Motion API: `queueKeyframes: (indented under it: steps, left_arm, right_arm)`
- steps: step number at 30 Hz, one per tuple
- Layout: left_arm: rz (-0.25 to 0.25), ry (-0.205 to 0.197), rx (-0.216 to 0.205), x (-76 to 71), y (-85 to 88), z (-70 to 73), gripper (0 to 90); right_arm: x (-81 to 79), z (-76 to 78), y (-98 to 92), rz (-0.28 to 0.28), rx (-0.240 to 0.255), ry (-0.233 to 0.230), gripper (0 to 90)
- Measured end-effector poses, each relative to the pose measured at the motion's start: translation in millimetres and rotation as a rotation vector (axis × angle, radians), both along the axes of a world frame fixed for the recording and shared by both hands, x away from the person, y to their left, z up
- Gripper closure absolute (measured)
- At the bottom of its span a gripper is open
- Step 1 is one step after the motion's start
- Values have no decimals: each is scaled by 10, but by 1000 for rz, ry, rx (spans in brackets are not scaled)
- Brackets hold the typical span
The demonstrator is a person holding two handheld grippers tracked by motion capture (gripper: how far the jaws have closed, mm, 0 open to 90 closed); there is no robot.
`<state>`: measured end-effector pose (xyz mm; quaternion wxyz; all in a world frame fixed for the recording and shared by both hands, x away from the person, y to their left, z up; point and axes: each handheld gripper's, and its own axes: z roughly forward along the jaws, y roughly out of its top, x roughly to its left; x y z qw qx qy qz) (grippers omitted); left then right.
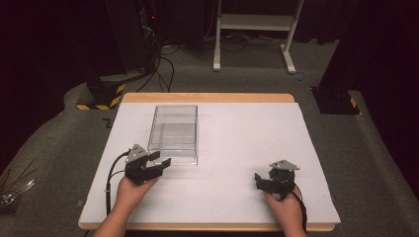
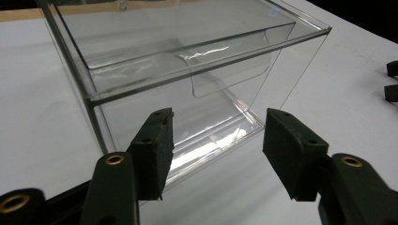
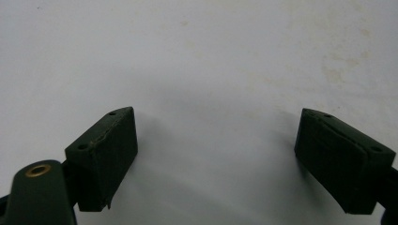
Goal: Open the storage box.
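A clear plastic box (image 1: 174, 133) stands on the white table (image 1: 237, 138), left of centre. My left gripper (image 1: 160, 159) sits just in front of the box's near left corner, pointing at it, jaws open and empty. In the left gripper view the box (image 2: 187, 70) rises close ahead, and the gripper (image 2: 216, 140) has its pads apart just short of the box's near lower edge, touching nothing. My right gripper (image 1: 261, 181) rests near the table's front right, open. In the right gripper view it (image 3: 216, 154) has only the bare white tabletop (image 3: 197, 56) between its pads.
A wooden rim (image 1: 207, 97) runs along the table's far edge. Beyond it lie grey floor, black cables (image 1: 165, 64), a white frame's legs (image 1: 254, 29) and a yellow-and-black striped base (image 1: 101, 96). The other gripper's jaw tips (image 2: 392, 79) show at the right edge of the left gripper view.
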<state>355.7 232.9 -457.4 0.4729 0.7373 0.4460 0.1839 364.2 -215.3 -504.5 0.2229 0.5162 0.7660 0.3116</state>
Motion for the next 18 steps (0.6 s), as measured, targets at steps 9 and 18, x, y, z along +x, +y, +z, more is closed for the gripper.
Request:
queueKeyframes:
  steps: [9,18]
  left_arm:
    - [-7,-6,-50,89,28,-13,481]
    - [-27,-8,-64,171,44,-18,531]
  right_arm:
    - [0,0,0,0,1,0,135]
    - [0,-1,1,-1,0,-1,135]
